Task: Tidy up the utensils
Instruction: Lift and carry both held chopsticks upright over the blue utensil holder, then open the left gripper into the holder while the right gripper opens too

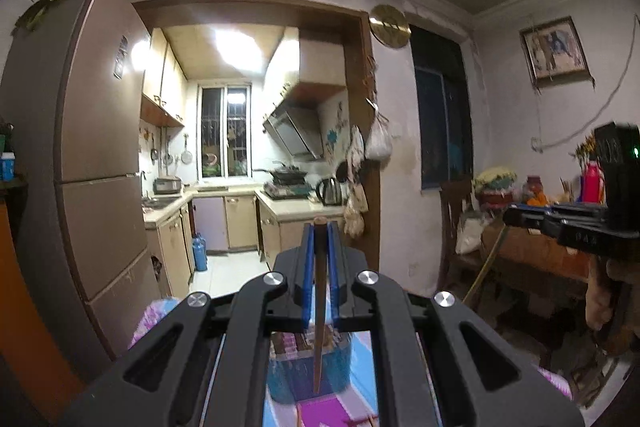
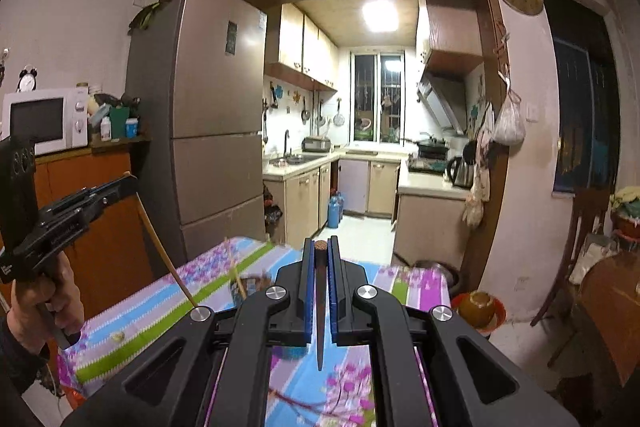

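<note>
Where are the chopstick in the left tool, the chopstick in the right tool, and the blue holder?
left chopstick [image 1: 319, 307], left wrist view, mid shaft.
right chopstick [image 2: 320, 311], right wrist view, mid shaft.
blue holder [image 1: 336, 371], left wrist view, right wall.

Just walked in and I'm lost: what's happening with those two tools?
A person holds a tool in each hand above a floral-cloth table. The left tool is shut on a brown chopstick, above a blue container. The right tool is shut on a dark chopstick.
</note>
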The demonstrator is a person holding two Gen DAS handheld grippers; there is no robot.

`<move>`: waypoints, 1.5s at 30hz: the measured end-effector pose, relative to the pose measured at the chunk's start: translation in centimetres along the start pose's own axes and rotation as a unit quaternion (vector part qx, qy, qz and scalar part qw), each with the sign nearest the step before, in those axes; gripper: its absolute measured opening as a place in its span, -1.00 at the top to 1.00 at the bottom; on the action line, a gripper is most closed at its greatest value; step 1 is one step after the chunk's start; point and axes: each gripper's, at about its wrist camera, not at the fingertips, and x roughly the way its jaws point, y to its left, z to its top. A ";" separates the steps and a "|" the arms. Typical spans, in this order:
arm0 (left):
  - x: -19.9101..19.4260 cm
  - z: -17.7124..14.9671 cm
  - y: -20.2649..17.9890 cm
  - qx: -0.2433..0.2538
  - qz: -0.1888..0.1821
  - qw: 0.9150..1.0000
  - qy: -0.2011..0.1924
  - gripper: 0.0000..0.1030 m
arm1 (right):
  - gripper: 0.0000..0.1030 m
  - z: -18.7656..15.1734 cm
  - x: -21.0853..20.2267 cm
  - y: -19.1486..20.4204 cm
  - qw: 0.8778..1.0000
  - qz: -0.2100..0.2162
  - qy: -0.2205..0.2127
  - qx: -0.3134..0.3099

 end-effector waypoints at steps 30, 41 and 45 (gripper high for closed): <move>13.9 -1.7 5.2 -0.023 0.020 0.998 0.058 0.90 | 0.86 3.9 18.0 1.5 0.997 0.052 0.059 0.022; 16.3 -3.6 5.5 -0.024 0.013 0.996 0.084 0.87 | 0.86 2.4 20.3 1.9 0.995 0.049 0.082 0.016; 16.2 -3.9 6.0 -0.028 0.019 0.996 0.083 0.17 | 0.85 2.3 20.3 1.3 0.995 0.049 0.079 0.029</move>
